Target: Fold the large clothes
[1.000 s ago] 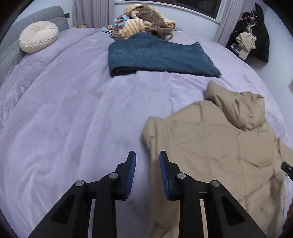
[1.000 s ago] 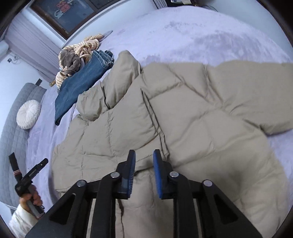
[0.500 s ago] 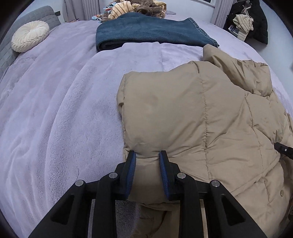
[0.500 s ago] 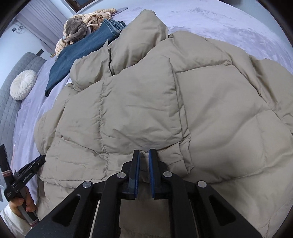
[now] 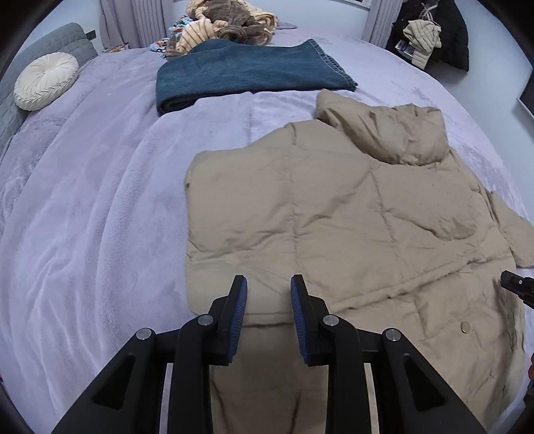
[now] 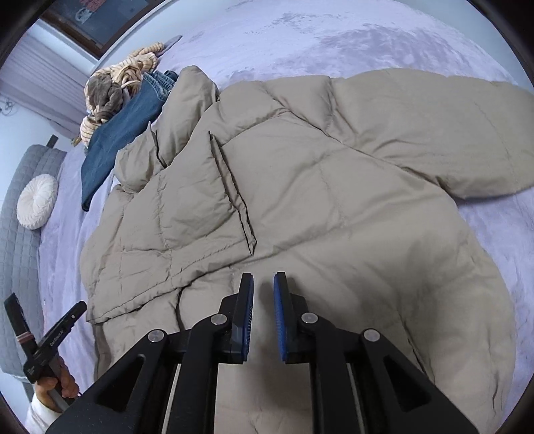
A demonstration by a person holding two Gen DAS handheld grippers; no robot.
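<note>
A beige puffer jacket (image 5: 333, 213) with a hood lies on the lilac bed; its left side is folded over the body. My left gripper (image 5: 268, 290) is open and empty, just above the folded panel's near edge. In the right wrist view the jacket (image 6: 300, 187) fills the middle, one sleeve (image 6: 434, 127) spread to the right. My right gripper (image 6: 263, 283) is open and empty, hovering over the jacket just below the folded panel's corner. The left gripper shows at that view's lower left (image 6: 50, 337).
Folded blue jeans (image 5: 247, 73) lie beyond the jacket, with a heap of striped and brown clothes (image 5: 227, 26) behind them. A round cream cushion (image 5: 45, 80) rests by the grey headboard (image 5: 50, 40). Dark coats (image 5: 434, 36) hang at the far right.
Both grippers held the jacket's side panel half a second ago, have laid it over the body and let go. Both have pulled back and opened.
</note>
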